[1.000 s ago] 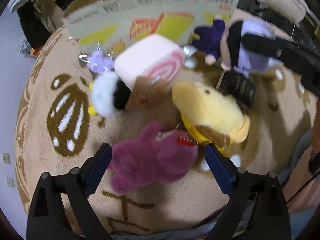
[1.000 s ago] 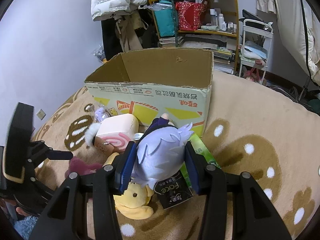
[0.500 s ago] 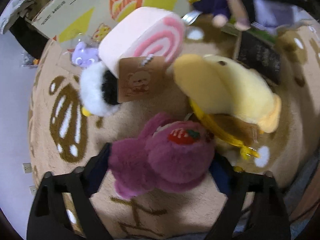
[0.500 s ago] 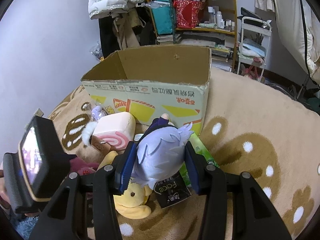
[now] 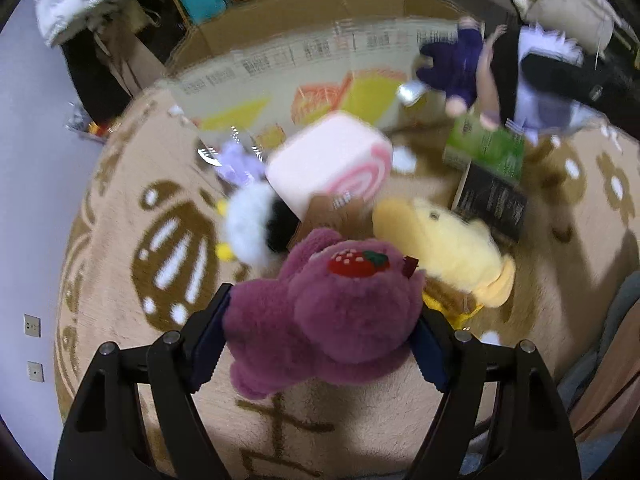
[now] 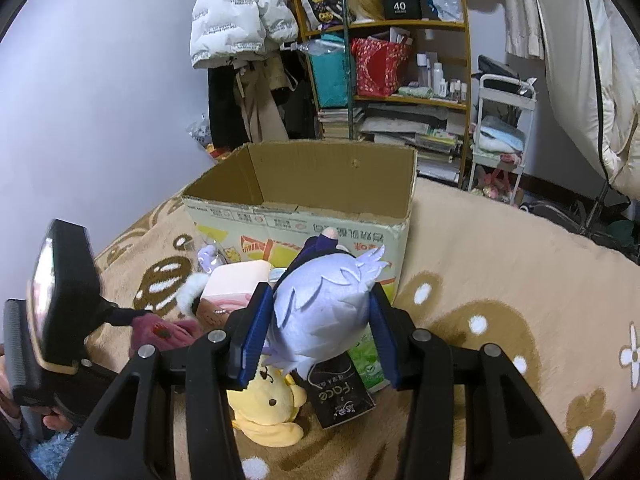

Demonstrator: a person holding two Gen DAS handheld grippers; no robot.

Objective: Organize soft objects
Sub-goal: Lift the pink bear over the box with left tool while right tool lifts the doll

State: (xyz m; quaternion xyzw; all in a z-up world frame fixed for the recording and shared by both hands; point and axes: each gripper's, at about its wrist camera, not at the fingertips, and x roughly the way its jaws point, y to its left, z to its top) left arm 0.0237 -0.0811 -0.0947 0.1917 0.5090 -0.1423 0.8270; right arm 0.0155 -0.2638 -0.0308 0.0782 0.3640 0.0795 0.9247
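My left gripper (image 5: pixel 320 336) is shut on a purple plush bear (image 5: pixel 332 312) with a strawberry patch, held above the rug. My right gripper (image 6: pixel 316 332) is shut on a lavender-haired plush doll (image 6: pixel 324 308), held in the air in front of the open cardboard box (image 6: pixel 304 216). The doll also shows at the upper right of the left wrist view (image 5: pixel 536 80). On the rug lie a pink swirl-roll plush (image 5: pixel 328 160), a yellow plush (image 5: pixel 444 248), a white and black fluffy plush (image 5: pixel 256 228) and a small lavender plush (image 5: pixel 236 160).
A green packet (image 5: pixel 486 148) and a black packet (image 5: pixel 494 200) lie on the beige rug (image 6: pixel 500 280) beside the box. Cluttered shelves (image 6: pixel 400 80), hanging coats (image 6: pixel 240 20) and a white cart (image 6: pixel 500 136) stand behind the box.
My left gripper closed on the purple bear and lifted it off the rug. My right gripper rose a little with the doll toward the box.
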